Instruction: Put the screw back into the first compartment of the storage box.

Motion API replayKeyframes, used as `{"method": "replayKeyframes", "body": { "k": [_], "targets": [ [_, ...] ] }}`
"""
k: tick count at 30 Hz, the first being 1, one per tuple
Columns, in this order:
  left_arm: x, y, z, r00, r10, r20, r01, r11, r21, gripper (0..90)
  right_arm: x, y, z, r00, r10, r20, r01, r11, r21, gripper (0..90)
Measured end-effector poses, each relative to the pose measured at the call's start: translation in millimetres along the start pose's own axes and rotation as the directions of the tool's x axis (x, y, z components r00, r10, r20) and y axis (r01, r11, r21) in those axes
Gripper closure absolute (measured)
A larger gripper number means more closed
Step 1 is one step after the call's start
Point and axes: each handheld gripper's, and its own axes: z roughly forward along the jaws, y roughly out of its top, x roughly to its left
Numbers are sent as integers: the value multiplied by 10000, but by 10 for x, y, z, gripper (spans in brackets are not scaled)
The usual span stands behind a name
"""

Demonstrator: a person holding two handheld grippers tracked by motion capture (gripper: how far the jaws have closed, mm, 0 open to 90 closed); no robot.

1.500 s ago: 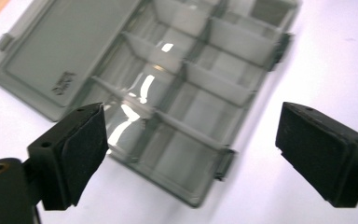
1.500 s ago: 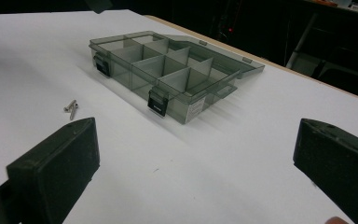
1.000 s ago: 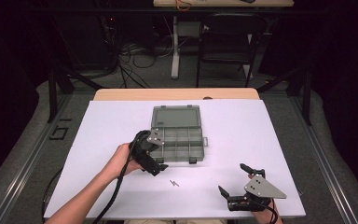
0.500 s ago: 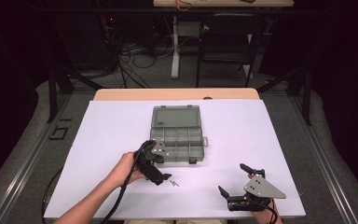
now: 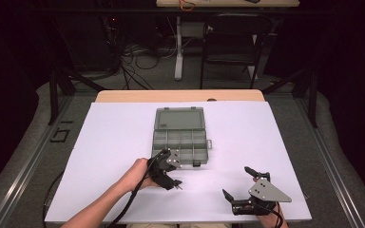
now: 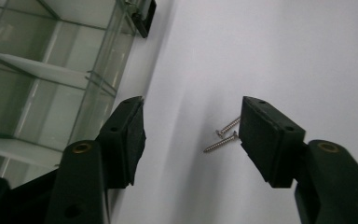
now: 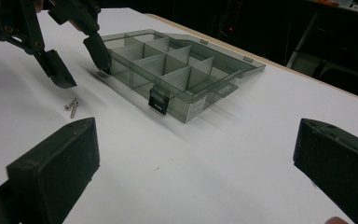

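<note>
Two small silver screws (image 6: 224,136) lie side by side on the white table, just in front of the box; they also appear in the right gripper view (image 7: 72,107) and the high view (image 5: 178,186). My left gripper (image 6: 196,135) is open and hangs low over them, the screws close to its right pad (image 6: 265,137). From above, the left gripper (image 5: 172,174) sits at the box's front left corner. A clear grey compartment box (image 5: 179,140) stands with its lid open and flat behind it. My right gripper (image 5: 237,182) rests open near the table's front edge, nothing between its jaws.
The box's black latch (image 7: 158,101) faces the right gripper. The white sheet (image 5: 266,142) covers the table, bare to the left and right of the box. A chair (image 5: 230,42) and cables stand beyond the far edge.
My left gripper has moved from beside the box toward the front and right, down over the two screws. The right gripper has stayed put.
</note>
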Motion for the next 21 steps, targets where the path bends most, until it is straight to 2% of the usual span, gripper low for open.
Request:
{"method": "replayKeyframes", "body": {
  "k": [3, 4, 5, 6, 8, 11, 17, 21],
  "targets": [
    [-1, 13, 47, 9997, 145, 183, -148, 9998, 161, 465, -4, 1, -2, 10000, -44, 8, 43, 10000, 11, 0],
    [-3, 14, 63, 9995, 152, 261, -156, 9998, 147, 514, -1, 0, 0, 10000, -17, -9, 17, 10000, 0, 0],
    [-3, 17, 74, 9991, 174, 383, -181, 9997, 175, 514, -1, 0, 0, 10000, -17, -9, 17, 10000, 0, 0],
    [-2, 21, 85, 9988, 237, 430, -245, 9995, 193, 578, 0, 0, -1, 10000, -4, -1, 4, 10000, -4, 0],
    [-3, 26, 102, 9969, 309, 719, -327, 9992, 235, 626, -2, 1, -4, 10000, -42, 2, 42, 10000, 10, 0],
    [-14, 28, 133, 9944, 424, 967, -461, 9983, 362, 665, -1, 1, -3, 10000, -42, 4, 42, 10000, 11, 0],
    [-11, 8, 192, 9918, 489, 1179, -561, 9967, 581, 742, 4, -1, 7, 10000, -50, -4, 50, 10000, -50, 0],
    [-7, -8, 237, 9919, 354, 1223, -446, 9963, 730, 765, 3, 1, 1, 10000, -80, -5, 80, 9999, 61, 0]
  ]
}}
